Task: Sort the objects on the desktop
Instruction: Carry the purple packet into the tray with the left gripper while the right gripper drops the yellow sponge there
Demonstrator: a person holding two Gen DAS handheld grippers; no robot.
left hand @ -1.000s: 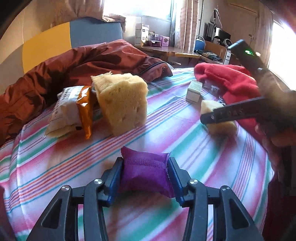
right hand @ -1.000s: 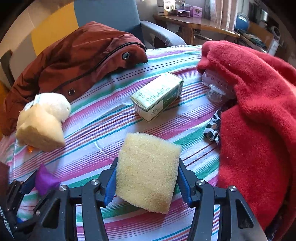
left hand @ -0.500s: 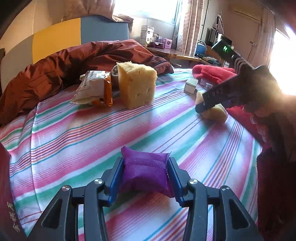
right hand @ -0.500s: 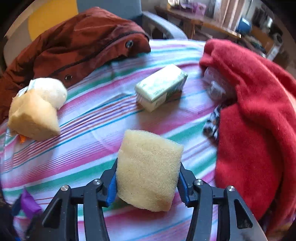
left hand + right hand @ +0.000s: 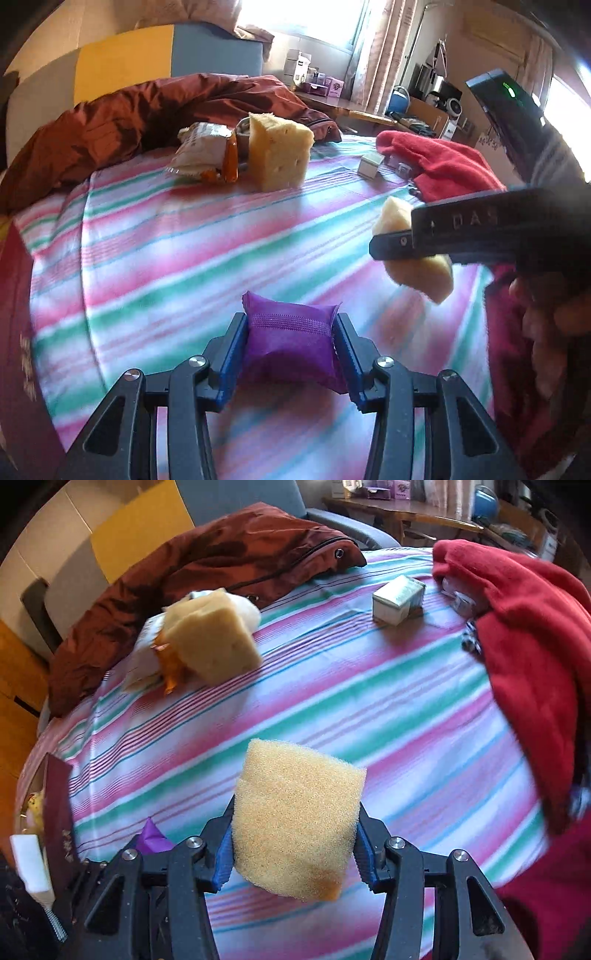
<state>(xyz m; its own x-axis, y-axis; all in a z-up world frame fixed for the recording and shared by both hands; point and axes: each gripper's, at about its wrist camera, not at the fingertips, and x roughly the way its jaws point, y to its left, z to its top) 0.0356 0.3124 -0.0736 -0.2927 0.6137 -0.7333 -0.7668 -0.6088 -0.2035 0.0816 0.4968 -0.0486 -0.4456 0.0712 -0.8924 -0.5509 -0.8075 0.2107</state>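
Observation:
My left gripper (image 5: 290, 325) is shut on a small purple pouch (image 5: 290, 345), held just above the striped tablecloth (image 5: 166, 240). My right gripper (image 5: 294, 814) is shut on a yellow sponge (image 5: 295, 794), which hangs clear of the cloth. In the left wrist view the right gripper (image 5: 391, 245) comes in from the right, a hand behind it, with the sponge (image 5: 421, 271) in its jaws. A corner of the purple pouch (image 5: 153, 836) shows at the lower left of the right wrist view.
A big sponge block (image 5: 279, 153) and a snack packet (image 5: 205, 153) lie at the far side by a brown jacket (image 5: 147, 114). A small box (image 5: 370, 166) and a clear clip (image 5: 400, 168) sit beside a red cloth (image 5: 443, 170). A dark red box (image 5: 55, 812) stands at the near left edge.
Both grippers have drawn back towards the near edge with their loads. The right gripper has lifted the sponge off the cloth and now hangs closer to the left one.

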